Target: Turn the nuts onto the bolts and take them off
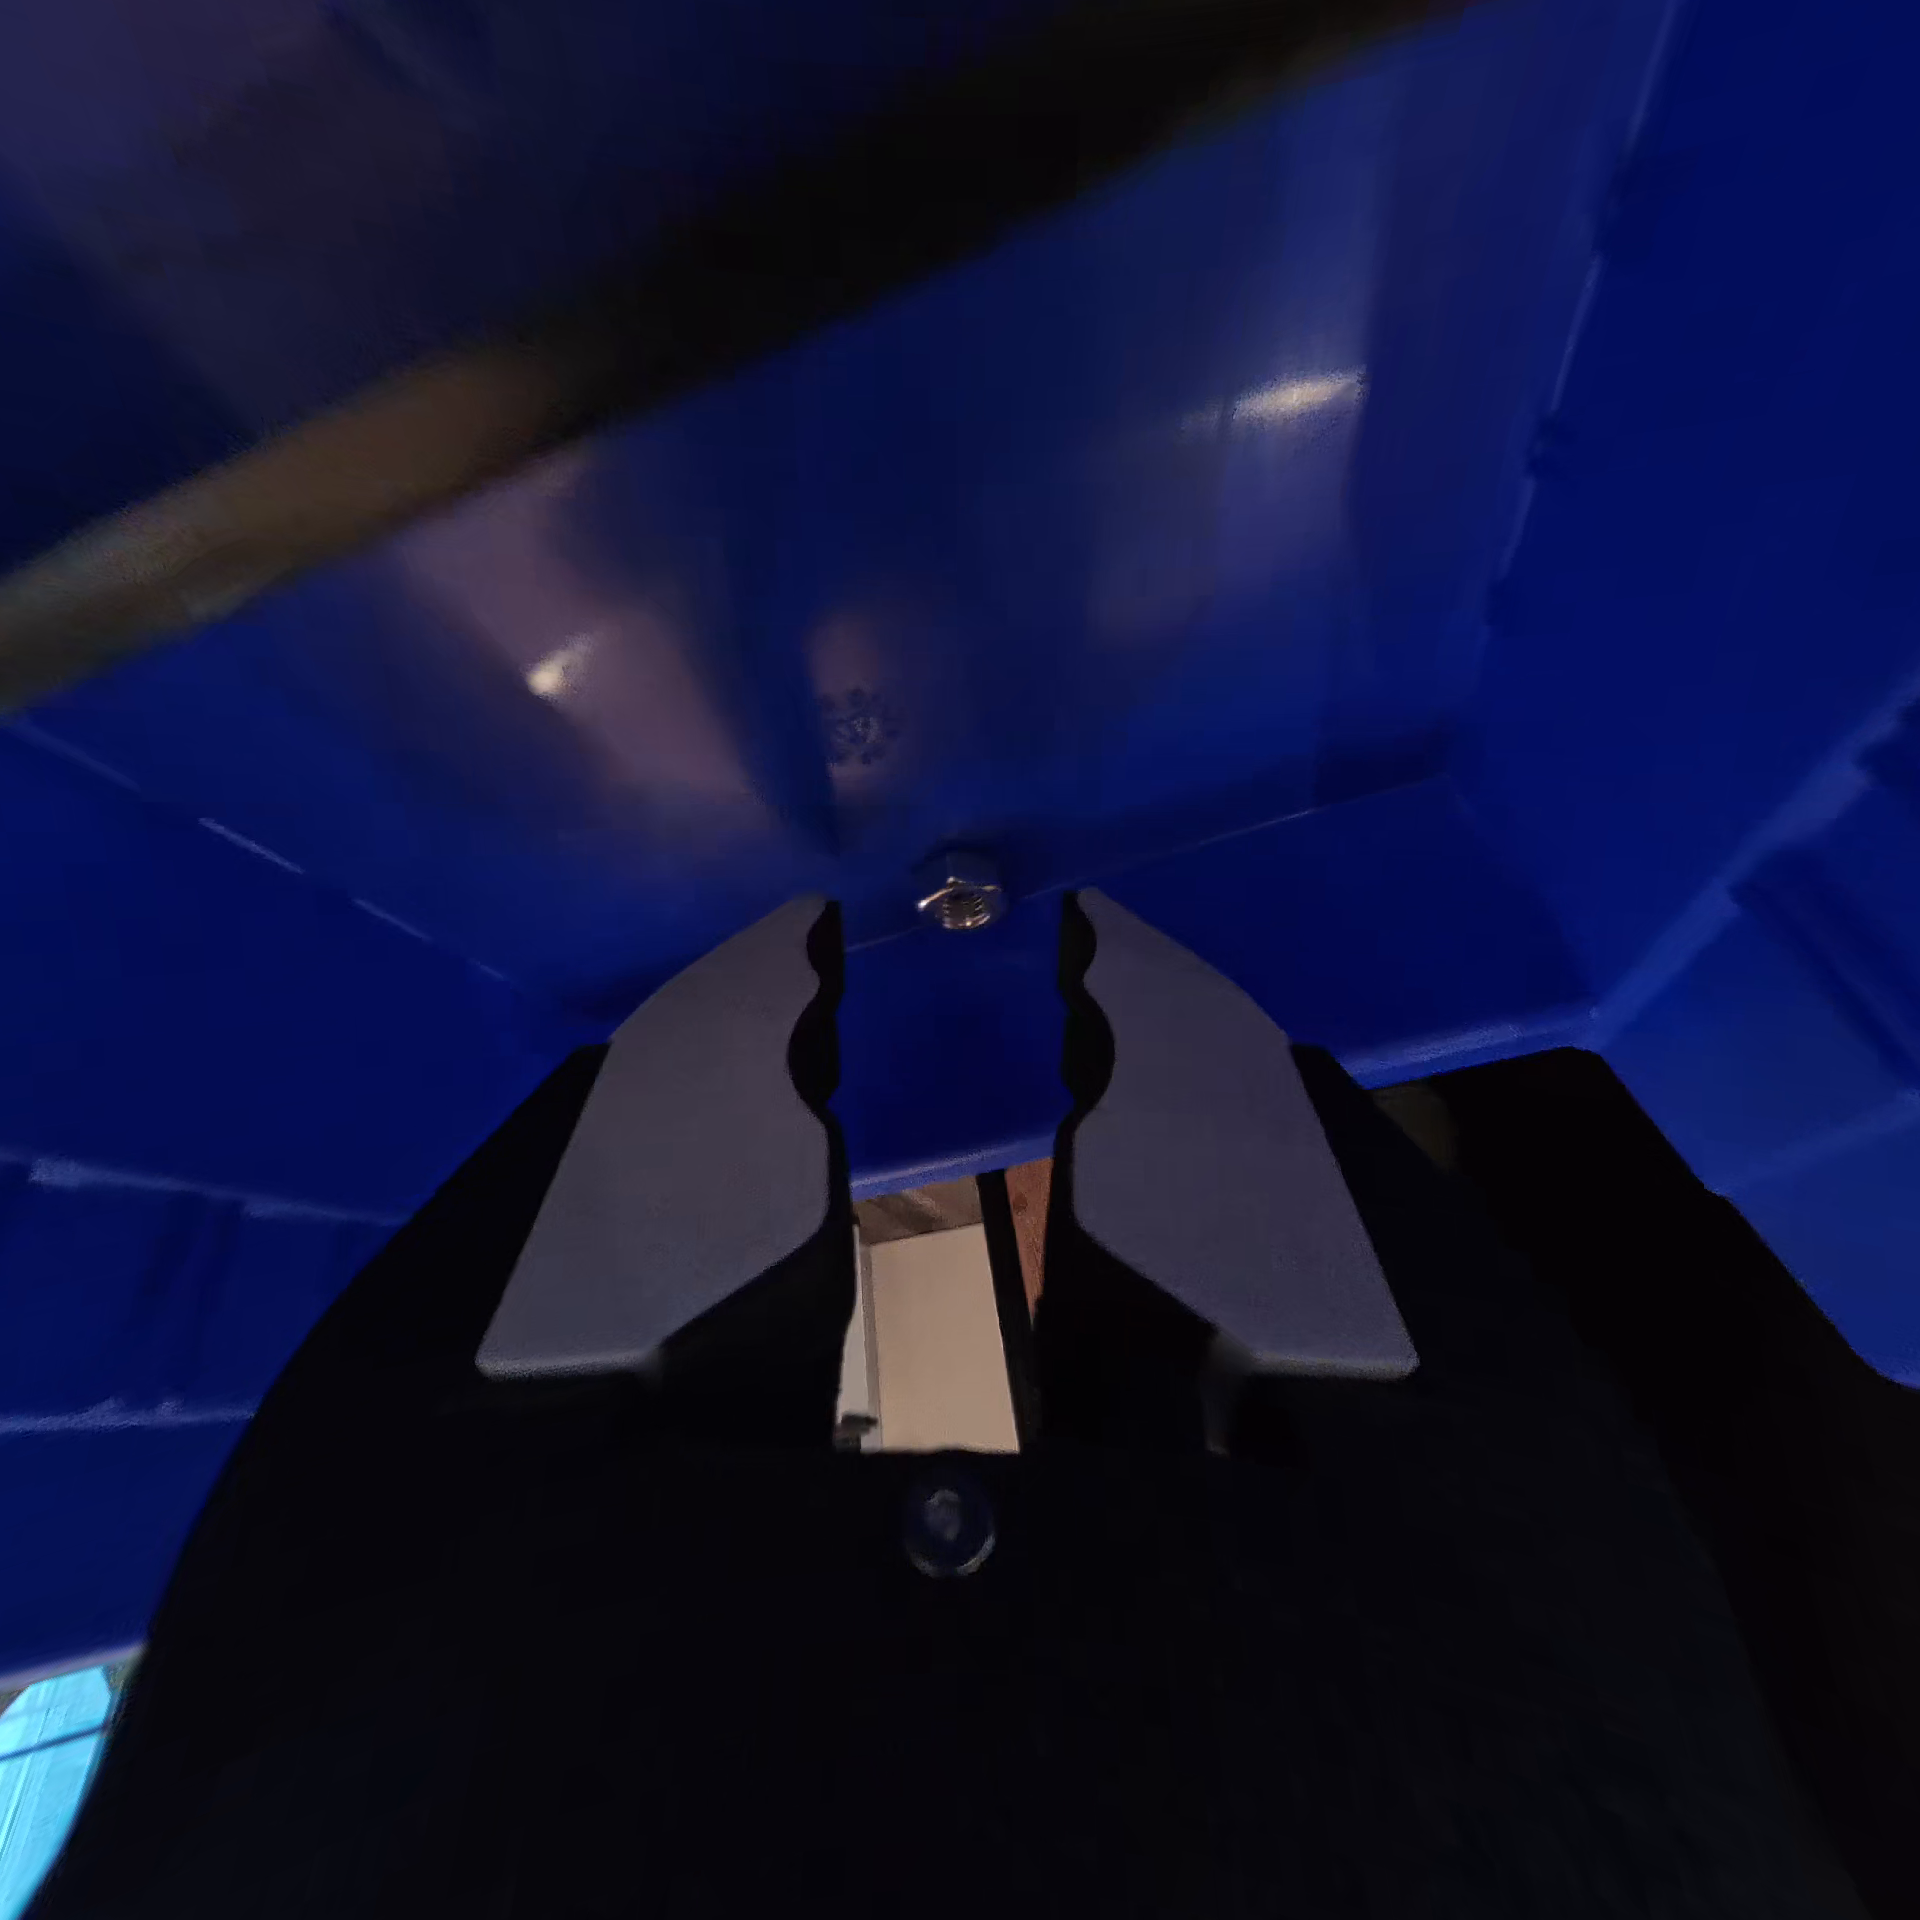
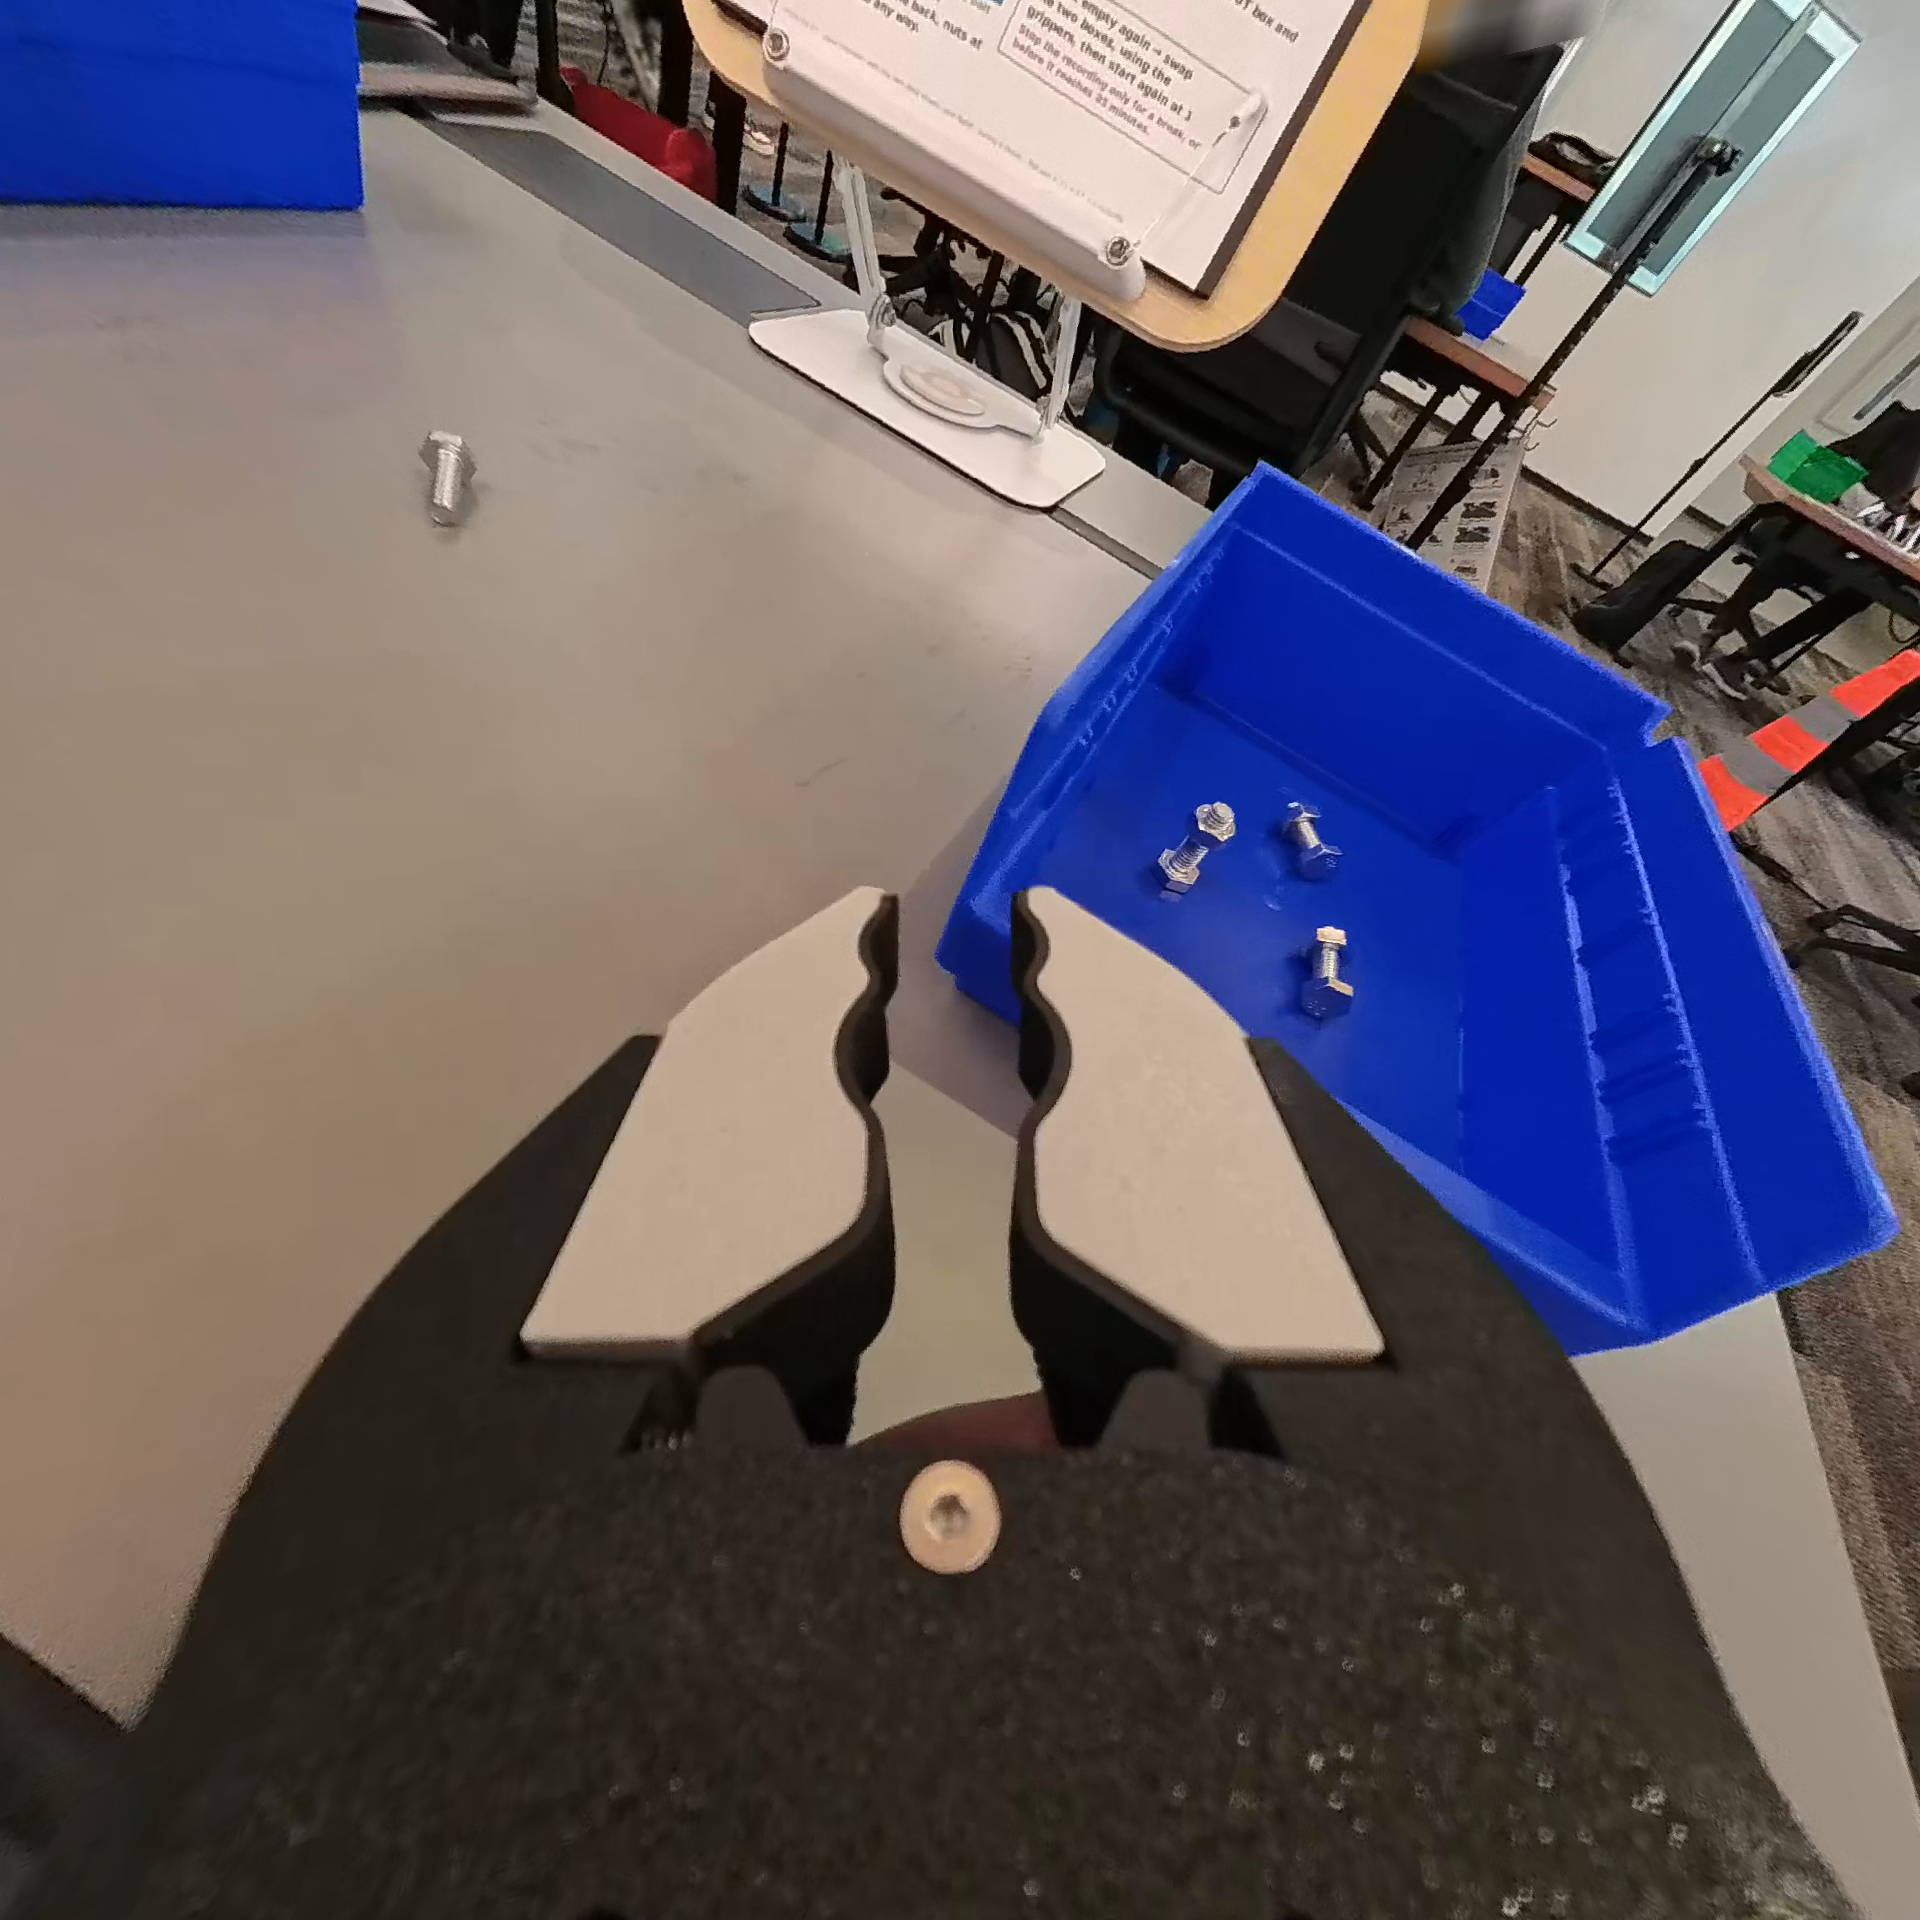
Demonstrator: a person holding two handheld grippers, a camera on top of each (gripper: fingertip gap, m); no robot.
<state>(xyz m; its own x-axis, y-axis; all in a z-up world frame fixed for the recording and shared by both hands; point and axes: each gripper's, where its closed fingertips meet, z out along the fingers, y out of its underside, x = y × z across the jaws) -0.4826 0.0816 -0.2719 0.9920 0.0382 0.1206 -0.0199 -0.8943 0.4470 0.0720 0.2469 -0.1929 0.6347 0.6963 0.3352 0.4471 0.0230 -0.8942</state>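
Note:
In the left wrist view my left gripper (image 1: 951, 909) is open and empty inside a blue bin (image 1: 1143, 582). A single silver nut (image 1: 961, 902) lies on the bin floor just beyond and between the fingertips. In the right wrist view my right gripper (image 2: 954, 904) is open and empty above the grey table (image 2: 416, 779). To its right stands a second blue bin (image 2: 1662, 1039) holding three silver bolts with nuts on them (image 2: 1195, 847) (image 2: 1309, 842) (image 2: 1327, 971). A loose silver bolt (image 2: 449, 478) lies on the table at the far left.
A white stand with a printed instruction board (image 2: 1039, 135) stands at the table's far edge. Another blue bin (image 2: 177, 104) shows at the top left of the right wrist view. The table's right edge runs just past the second bin, with chairs and floor beyond.

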